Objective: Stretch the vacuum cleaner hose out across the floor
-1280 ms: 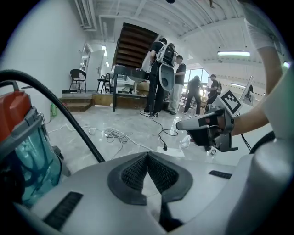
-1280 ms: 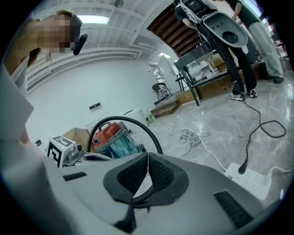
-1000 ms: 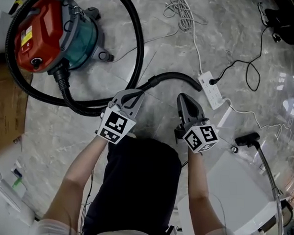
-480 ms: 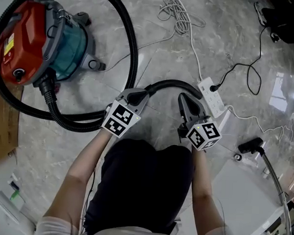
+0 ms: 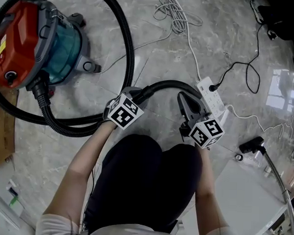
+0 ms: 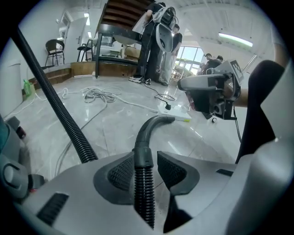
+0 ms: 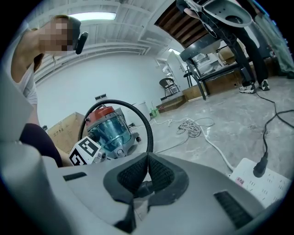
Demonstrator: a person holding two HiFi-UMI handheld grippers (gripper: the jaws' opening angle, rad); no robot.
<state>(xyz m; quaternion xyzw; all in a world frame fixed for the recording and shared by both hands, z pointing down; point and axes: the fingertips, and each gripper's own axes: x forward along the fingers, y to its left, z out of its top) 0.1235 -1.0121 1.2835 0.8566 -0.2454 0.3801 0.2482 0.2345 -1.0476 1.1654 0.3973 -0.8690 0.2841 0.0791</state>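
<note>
The red and teal vacuum cleaner (image 5: 39, 38) stands at the upper left. Its black ribbed hose (image 5: 125, 46) loops round it and ends in a curved rigid pipe (image 5: 172, 84). My left gripper (image 5: 132, 94) is down over the hose where the ribbed part meets the pipe's collar (image 6: 143, 156). Its jaws have just been opening, and the hose lies between them with a small gap at the right pad (image 6: 172, 170). My right gripper (image 5: 185, 96) is shut and holds nothing, just right of the pipe's end; its pads (image 7: 138, 172) meet.
A white power strip (image 5: 210, 95) with a black plug lies right of my right gripper. A coil of white cable (image 5: 172, 14) lies further off. A floor brush on a metal tube (image 5: 254, 142) and a white board (image 5: 245, 190) are at the lower right. Cardboard (image 5: 2, 129) lies left.
My left gripper has sunk toward the floor and now straddles the hose at the collar, with its jaws parted. The right gripper has come down a little and stays shut.
</note>
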